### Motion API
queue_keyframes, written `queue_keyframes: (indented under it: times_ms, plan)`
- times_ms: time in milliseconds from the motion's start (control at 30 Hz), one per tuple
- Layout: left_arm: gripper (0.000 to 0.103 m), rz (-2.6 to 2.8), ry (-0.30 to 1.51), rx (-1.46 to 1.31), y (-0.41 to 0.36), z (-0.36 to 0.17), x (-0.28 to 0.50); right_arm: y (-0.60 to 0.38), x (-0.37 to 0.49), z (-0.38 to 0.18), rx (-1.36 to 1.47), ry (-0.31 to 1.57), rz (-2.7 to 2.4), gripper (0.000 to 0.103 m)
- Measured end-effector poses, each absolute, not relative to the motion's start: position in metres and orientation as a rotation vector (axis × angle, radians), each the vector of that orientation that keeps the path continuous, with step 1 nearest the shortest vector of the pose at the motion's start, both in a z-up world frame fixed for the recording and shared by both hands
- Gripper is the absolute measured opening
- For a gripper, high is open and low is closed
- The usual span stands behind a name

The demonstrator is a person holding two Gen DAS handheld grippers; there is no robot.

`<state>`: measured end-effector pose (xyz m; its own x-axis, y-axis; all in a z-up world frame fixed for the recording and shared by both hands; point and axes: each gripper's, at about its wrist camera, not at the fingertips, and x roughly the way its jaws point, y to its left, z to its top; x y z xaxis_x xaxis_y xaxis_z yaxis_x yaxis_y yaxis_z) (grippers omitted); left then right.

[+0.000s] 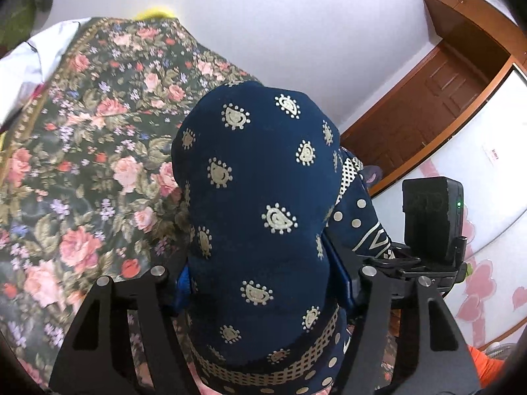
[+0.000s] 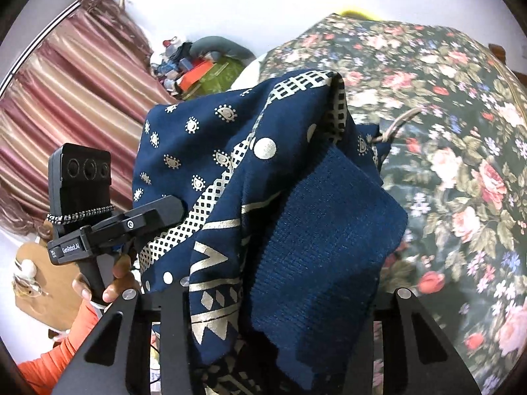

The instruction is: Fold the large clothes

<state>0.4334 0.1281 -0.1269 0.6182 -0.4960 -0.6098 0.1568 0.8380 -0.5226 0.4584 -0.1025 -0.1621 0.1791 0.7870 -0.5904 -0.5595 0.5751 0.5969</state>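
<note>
A navy garment (image 1: 260,197) printed with cream paisley marks and a checkered band bulges up between the jaws of my left gripper (image 1: 265,283). Its blue pads (image 1: 184,283) press on the cloth from both sides, so it is shut on the garment. In the right wrist view the same garment (image 2: 230,171) drapes over my right gripper (image 2: 280,296), showing a ribbed navy cuff (image 2: 329,230). The cloth hides the fingertips, and a thick bunch is pinched between the jaws. The garment hangs raised above the bed. A hand (image 2: 112,283) holds the left gripper's handle beside it.
A dark floral bedspread (image 1: 82,164) covers the bed beneath and beyond the garment. A brown wooden door (image 1: 428,105) and a white panel with pink hearts (image 1: 487,197) stand to the right. Striped pink curtains (image 2: 66,98) and a clutter pile (image 2: 197,69) lie to the left.
</note>
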Motion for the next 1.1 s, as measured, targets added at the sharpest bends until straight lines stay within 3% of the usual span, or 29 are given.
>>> queue_keyframes:
  times_ms: [367,933,1000,1100]
  plan:
    - [0.067,-0.333,0.829,-0.495,0.189,-0.129,0.377,-0.035,0.416,-0.157,0.205,1.060,1.018,0.041]
    - [0.066,-0.221,0.959,-0.677,0.293,-0.249,0.363,0.066,0.418,-0.260,0.117,1.243,1.033,0.041]
    - [0.067,-0.222,0.953,-0.681,0.297,-0.254,0.362,0.070,0.420,-0.265,0.105,1.240,1.034,0.044]
    - [0.071,-0.224,0.941,-0.667,0.297,-0.255,0.362,0.068,0.422,-0.270,0.079,1.227,1.019,0.062]
